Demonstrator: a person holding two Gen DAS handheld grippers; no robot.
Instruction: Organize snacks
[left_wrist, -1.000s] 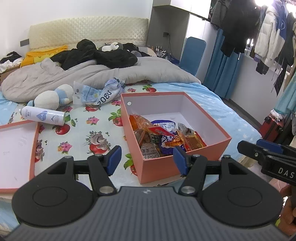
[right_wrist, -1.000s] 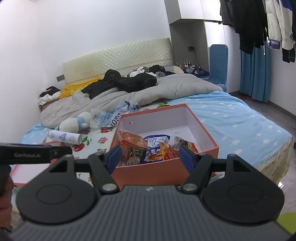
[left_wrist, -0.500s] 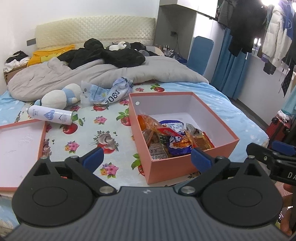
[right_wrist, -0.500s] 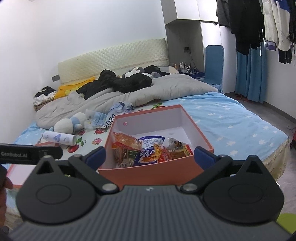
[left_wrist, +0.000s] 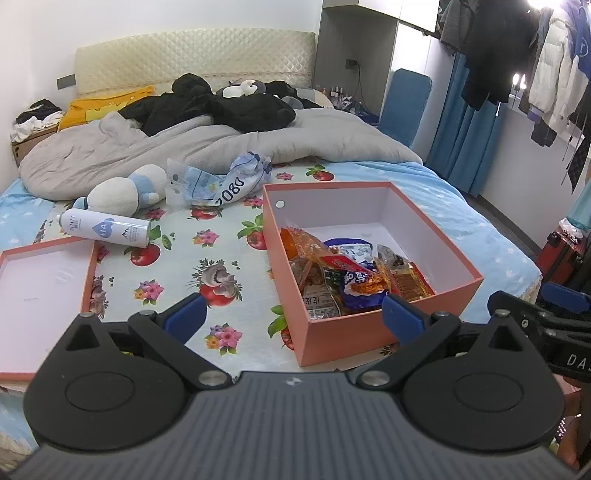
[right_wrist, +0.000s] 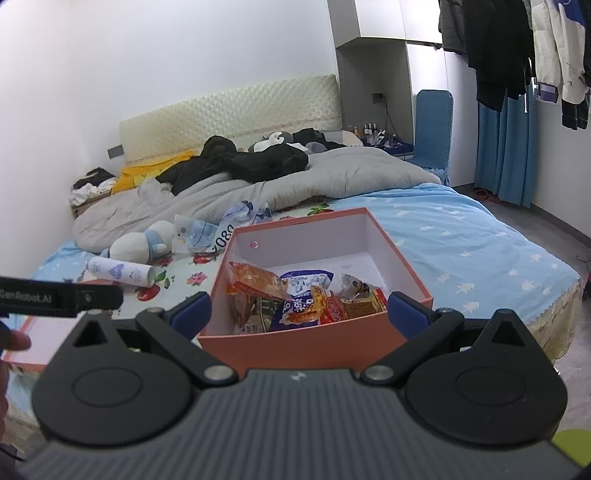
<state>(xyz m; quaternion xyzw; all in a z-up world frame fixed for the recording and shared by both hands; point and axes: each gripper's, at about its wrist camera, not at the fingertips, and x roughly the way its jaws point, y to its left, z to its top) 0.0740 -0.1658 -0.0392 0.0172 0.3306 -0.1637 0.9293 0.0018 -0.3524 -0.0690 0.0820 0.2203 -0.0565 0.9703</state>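
Both jaws just spread wide — left hand-held gripper (left_wrist: 291, 314) and right hand-held gripper (right_wrist: 299, 314) hold nothing, snacks (left_wrist: 343, 277) sitting mid-frame in the box (left_wrist: 369, 332), so probably reaching next.

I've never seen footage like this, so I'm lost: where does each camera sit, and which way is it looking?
Left wrist: rides the left claw, looking over the open salmon-pink cardboard box from its left; the right claw pokes in at right.
Right wrist: rides the right claw, facing the box head-on; a fingertip shows at left.
Shared: the box, the snack packets, the white spray can.
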